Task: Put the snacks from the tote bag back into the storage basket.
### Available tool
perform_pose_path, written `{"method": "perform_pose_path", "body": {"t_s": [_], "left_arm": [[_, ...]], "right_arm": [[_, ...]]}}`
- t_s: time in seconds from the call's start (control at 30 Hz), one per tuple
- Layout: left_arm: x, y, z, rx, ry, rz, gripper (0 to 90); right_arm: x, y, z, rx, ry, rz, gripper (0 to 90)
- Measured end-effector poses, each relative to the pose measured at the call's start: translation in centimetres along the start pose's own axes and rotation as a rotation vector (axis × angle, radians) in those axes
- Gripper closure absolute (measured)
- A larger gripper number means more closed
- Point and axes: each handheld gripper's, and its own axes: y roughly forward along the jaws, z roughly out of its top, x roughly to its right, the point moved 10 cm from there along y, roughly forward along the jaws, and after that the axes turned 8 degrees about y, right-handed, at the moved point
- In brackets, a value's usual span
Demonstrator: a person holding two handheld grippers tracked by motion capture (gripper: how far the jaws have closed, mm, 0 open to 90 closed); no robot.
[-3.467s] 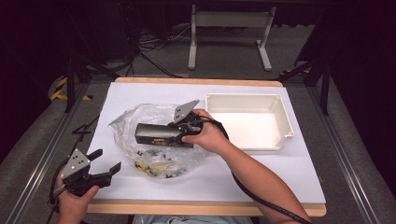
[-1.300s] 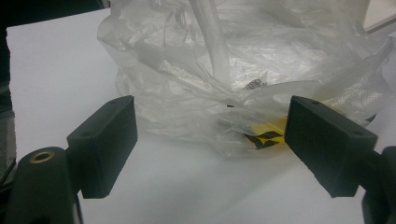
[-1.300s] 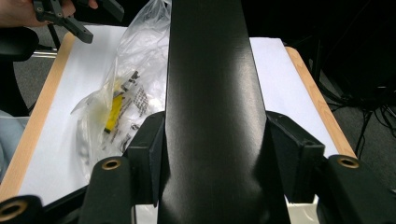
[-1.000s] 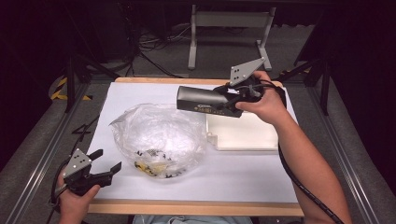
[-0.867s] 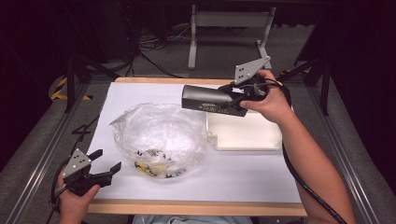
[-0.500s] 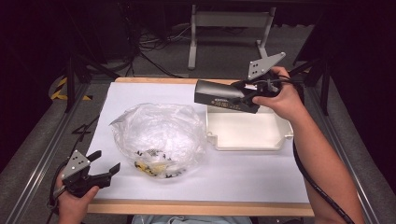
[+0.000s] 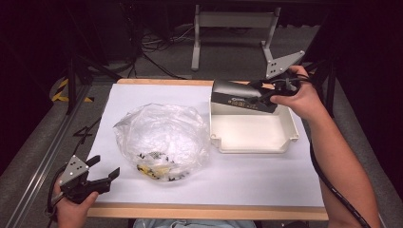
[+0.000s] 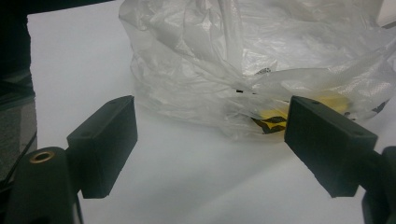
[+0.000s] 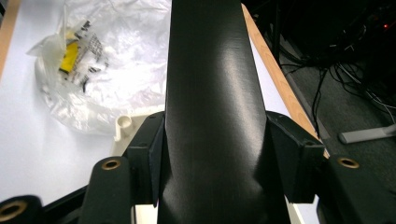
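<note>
A black box (image 7: 242, 97) is pinched at one end between the right tongs (image 7: 260, 96), whose two jaws are seen pressed against its long sides in the right gripper view (image 9: 212, 116). The box is held level in the air above the far edge of the white tray (image 7: 254, 142), partly over the tray's back wall and not yet resting on anything. The left tongs (image 7: 102, 175) are spread apart with nothing between them, parked at the near left corner of the desk (image 7: 266, 175), just beside the clear plastic bag (image 7: 159, 140) with small yellow and black items inside.

The step in hand is judged to be the setting of the box into the tray. For this to be done well, the box is best brought a little nearer so that its whole length is centred over the tray floor, with its long side kept parallel to the tray's long wall. It is then lowered flat, so that neither end catches on the rim. The grip is to be eased only once the underside is felt to rest on the floor; a release from height could make the box tip or knock the light tray askew. The bag is best left untouched by the left tongs meanwhile
</note>
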Motion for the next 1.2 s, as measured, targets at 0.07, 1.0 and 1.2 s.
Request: {"method": "perform_pose_path", "body": {"t_s": [0.07, 1.0, 1.2], "left_arm": [[0.0, 0.0, 0.0, -0.001, 0.001, -0.001, 18.1], [0.1, 0.4, 0.1, -0.007, 0.010, 0.002, 18.1], [0.2, 0.4, 0.0, -0.010, 0.016, 0.003, 18.1]], "right_arm": [[0.3, -0.1, -0.5, -0.004, 0.000, -0.008, 43.3], [1.8, 3.2, -7.7, -0.124, 0.026, -0.016, 43.3], [1.6, 4.1, -9.0, -0.155, 0.022, -0.004, 43.3]]}}
